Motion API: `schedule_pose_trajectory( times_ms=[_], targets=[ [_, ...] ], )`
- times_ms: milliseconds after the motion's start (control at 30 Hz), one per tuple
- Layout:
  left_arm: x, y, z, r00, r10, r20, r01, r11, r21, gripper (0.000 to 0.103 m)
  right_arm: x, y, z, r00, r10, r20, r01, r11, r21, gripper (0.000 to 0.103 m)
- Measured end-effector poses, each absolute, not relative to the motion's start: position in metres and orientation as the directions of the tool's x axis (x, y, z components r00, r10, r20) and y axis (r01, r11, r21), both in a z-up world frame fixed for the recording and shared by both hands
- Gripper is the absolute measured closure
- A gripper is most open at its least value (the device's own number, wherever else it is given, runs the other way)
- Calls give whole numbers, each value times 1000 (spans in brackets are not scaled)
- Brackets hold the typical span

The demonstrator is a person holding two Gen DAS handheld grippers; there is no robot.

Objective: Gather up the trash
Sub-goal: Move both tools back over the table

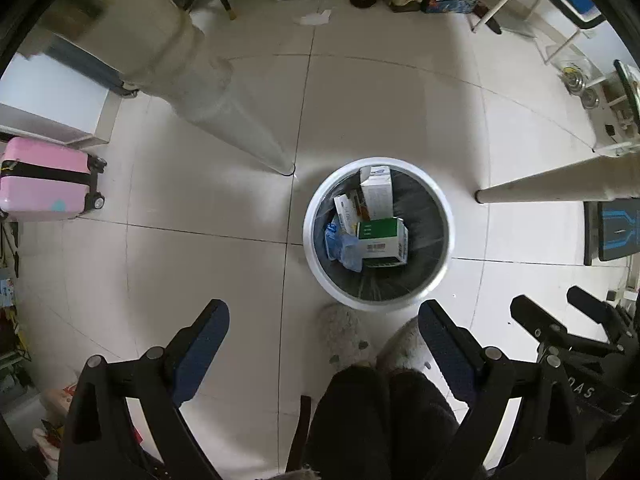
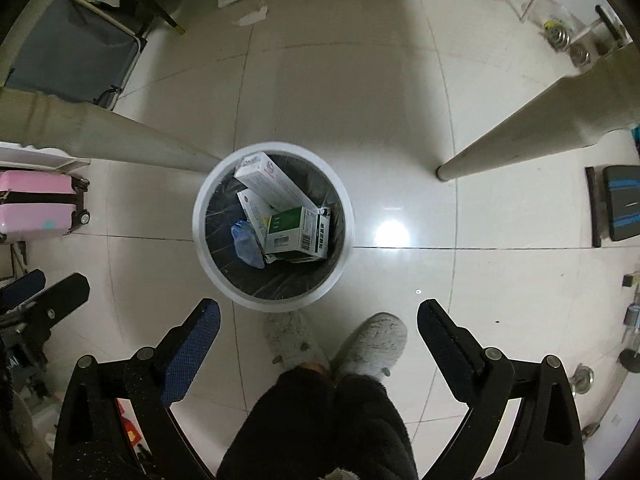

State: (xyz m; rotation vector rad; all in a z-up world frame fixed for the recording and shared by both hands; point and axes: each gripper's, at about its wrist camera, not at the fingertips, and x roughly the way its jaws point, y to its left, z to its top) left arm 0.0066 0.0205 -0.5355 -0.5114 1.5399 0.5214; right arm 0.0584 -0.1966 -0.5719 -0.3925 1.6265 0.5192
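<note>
With both the left gripper [image 1: 324, 344] and right gripper [image 2: 318, 338] spread wide and empty above the bin [image 2: 212, 264] holding boxes [image 2: 298, 232], head for the paper scrap [image 2: 253, 16] on the floor at twelve o'clock.

Both wrist fisheyes look straight down at the tiled floor [image 1: 200, 240] from well above. Left view has the white trash bin [image 1: 316, 264] at centre, slightly toward 3 o'clock; right view has it [image 2: 200, 240] toward 9 o'clock. Shared: bin, slippers [image 2: 376, 340], table legs [image 2: 520, 140], pink suitcase [image 1: 44, 180] at 9 o'clock.
</note>
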Motion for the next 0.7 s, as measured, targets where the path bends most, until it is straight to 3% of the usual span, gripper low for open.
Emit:
schedule_pose_trajectory(
  times_ms=[433,700],
  targets=[
    [-20,11,-420,27,-29,-999,-620,783,-40,6,44,-208,-411,-84,65,-994,-547,831,101,3],
    [-18,24,-314,109,62,-992,-618,786,-19,6,47,-200,-288,-67,157,-985,-509,844,169,3]
  ],
)
